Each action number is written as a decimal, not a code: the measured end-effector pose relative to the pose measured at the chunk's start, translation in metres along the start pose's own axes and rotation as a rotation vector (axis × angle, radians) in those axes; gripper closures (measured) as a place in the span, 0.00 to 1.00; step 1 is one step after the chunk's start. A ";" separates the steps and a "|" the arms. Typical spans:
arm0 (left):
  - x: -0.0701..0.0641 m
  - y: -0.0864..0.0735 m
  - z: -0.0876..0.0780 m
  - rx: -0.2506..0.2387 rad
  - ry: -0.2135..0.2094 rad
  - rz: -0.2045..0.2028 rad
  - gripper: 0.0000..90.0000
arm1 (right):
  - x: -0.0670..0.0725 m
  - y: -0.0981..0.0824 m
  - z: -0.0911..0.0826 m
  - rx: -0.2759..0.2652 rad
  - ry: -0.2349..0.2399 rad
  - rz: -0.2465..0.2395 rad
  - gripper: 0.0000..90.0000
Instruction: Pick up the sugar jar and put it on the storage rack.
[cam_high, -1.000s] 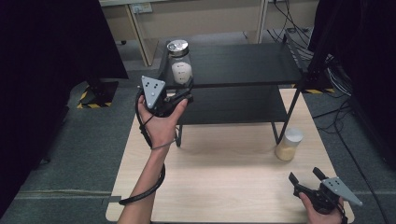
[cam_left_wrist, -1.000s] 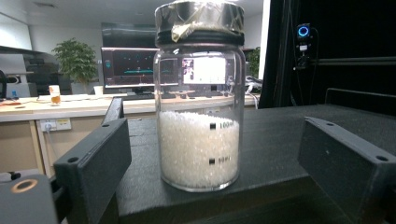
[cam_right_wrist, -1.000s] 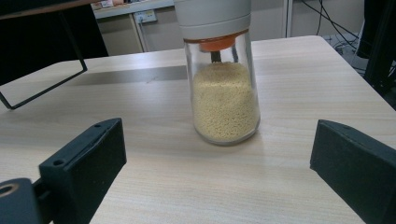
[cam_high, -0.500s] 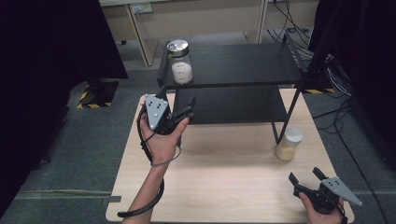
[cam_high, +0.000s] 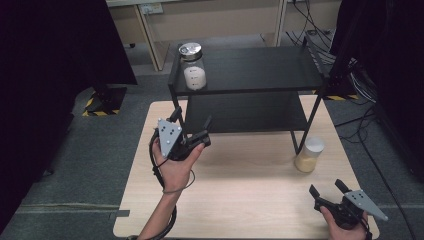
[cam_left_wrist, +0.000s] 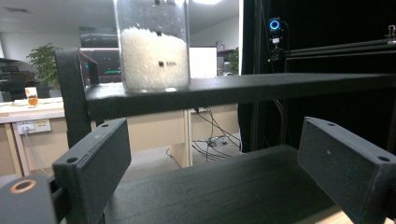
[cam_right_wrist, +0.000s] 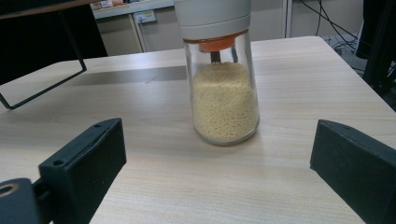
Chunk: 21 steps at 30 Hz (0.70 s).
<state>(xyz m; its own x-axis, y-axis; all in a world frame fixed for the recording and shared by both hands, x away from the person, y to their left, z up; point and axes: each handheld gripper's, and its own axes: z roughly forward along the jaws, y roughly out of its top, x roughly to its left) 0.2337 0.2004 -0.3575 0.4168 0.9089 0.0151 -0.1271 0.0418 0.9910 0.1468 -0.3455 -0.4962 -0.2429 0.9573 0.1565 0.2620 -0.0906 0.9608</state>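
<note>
A light wooden table (cam_high: 240, 200) carries a black two-tier shelf rack (cam_high: 260, 75) at its far half. On the rack's top tier, at the left corner, stands a glass jar of white grains (cam_high: 194, 70) with a metal lid. A glass jar of yellow grains (cam_high: 309, 155) with a white cap stands on the table beside the rack's right leg. The left gripper (cam_high: 192, 131) hovers before the lower tier, jaws spread and empty. The right gripper (cam_high: 327, 189) sits near the table's front right corner, jaws apart, holding nothing, facing the yellow jar.
</note>
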 end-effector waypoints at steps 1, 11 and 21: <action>0.001 -0.002 -0.002 0.003 -0.009 -0.009 0.10 | 0.000 0.000 0.000 0.000 0.000 0.000 0.04; 0.001 -0.032 -0.023 0.025 -0.046 -0.022 0.10 | 0.001 0.000 0.000 0.001 -0.003 -0.005 0.04; 0.001 -0.064 -0.039 0.039 -0.072 -0.017 0.10 | 0.001 0.000 0.000 -0.001 -0.004 -0.004 0.04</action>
<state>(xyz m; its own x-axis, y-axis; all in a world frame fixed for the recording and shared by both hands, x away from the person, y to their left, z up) 0.2067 0.2146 -0.4264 0.4827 0.8758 0.0066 -0.0848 0.0392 0.9956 0.1463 -0.3445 -0.4962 -0.2400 0.9588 0.1522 0.2604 -0.0875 0.9615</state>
